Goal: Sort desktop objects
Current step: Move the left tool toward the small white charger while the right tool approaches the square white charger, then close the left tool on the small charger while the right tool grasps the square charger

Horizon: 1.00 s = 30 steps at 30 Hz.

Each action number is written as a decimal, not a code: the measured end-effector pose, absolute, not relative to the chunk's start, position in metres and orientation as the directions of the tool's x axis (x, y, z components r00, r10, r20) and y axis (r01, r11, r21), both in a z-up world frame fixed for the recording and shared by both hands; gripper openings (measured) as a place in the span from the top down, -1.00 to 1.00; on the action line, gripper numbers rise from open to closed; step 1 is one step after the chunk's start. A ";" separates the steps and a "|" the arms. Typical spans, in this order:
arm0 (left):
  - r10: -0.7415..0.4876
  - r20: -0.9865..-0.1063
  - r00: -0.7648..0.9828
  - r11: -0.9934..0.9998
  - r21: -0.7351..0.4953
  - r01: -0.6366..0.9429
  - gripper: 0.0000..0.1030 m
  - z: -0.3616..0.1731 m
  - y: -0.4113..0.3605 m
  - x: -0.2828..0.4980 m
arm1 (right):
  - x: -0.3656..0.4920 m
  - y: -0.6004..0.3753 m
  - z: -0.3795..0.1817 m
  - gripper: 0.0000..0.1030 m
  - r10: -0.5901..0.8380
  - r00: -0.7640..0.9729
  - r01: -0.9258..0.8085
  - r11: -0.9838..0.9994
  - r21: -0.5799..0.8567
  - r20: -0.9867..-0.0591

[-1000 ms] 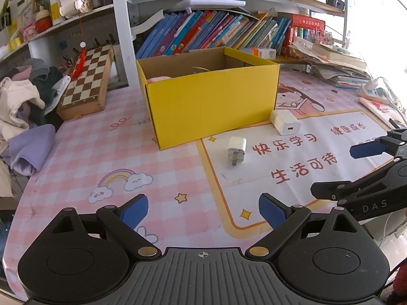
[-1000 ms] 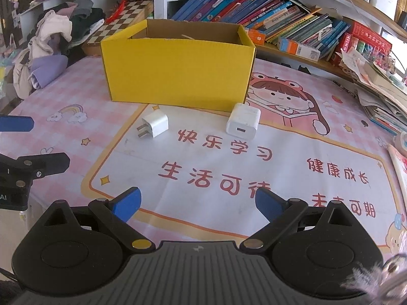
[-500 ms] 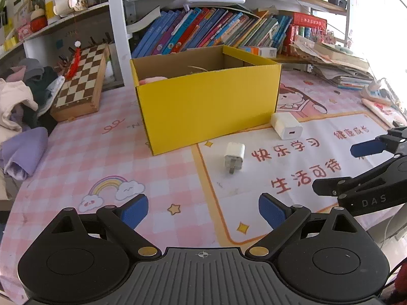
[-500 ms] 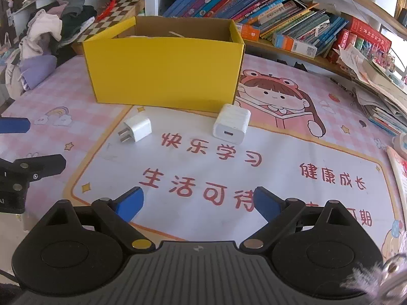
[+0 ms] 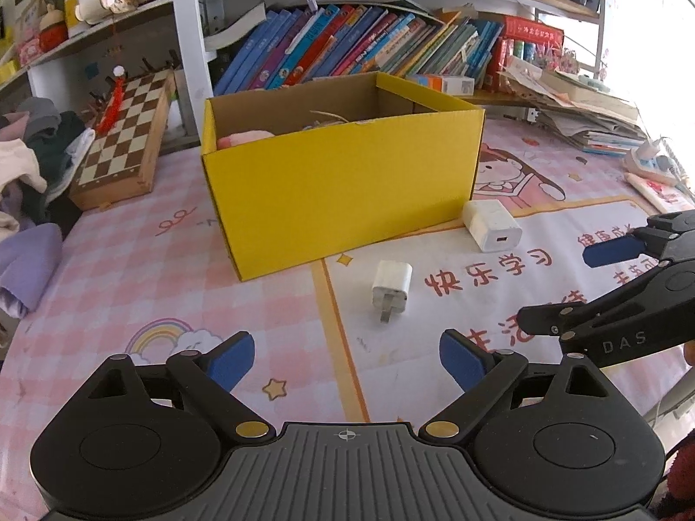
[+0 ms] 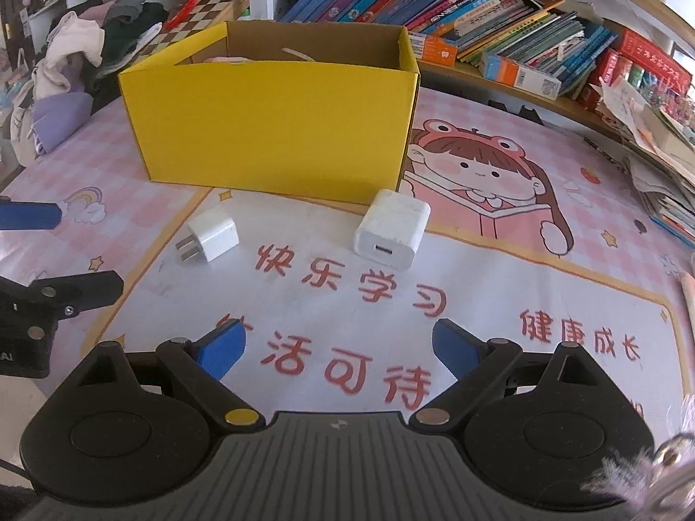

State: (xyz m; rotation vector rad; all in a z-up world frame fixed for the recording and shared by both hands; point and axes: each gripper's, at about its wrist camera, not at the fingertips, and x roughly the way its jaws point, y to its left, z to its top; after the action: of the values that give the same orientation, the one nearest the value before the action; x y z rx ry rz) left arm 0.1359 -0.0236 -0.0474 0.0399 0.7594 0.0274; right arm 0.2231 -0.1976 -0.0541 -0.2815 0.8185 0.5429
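Observation:
A small white plug adapter [image 5: 391, 288] lies on the printed mat, prongs toward me; it also shows in the right wrist view [image 6: 210, 237]. A larger white charger block [image 5: 491, 224] lies by the front right corner of the yellow cardboard box [image 5: 343, 191]; in the right wrist view the charger [image 6: 392, 229] lies ahead, in front of the box [image 6: 273, 126]. My left gripper [image 5: 345, 362] is open and empty, short of the small adapter. My right gripper [image 6: 336, 349] is open and empty, short of the larger charger. The box holds a pink item [image 5: 243, 140].
A chessboard case [image 5: 124, 152] and a pile of clothes [image 5: 26, 173] lie at the left. A shelf of books [image 5: 347, 47] runs behind the box. Stacked papers [image 5: 582, 117] and a power strip [image 5: 651, 163] sit at the right.
Both grippers have moved forward toward the box and the two chargers, which now look larger and closer. Both stay open. Nothing on the table has moved.

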 end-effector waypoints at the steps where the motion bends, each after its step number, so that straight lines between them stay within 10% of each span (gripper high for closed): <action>1: 0.038 -0.692 0.721 0.999 0.046 -0.008 -0.74 -0.048 -0.025 0.139 | 0.226 -0.197 -0.054 -0.83 0.349 0.557 -0.561 0.827 -0.032 -0.753; 30: 0.016 -0.758 0.652 1.000 0.011 -0.011 0.04 -0.079 -0.035 0.213 | 0.318 -0.183 -0.074 -0.48 0.328 0.511 -0.523 0.852 0.015 -0.795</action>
State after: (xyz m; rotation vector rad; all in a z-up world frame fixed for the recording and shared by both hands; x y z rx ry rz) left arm 0.2133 -0.0348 -0.0790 0.0059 0.8606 0.0150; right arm 0.3184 -0.1829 -0.0736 -0.2388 0.8988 0.5181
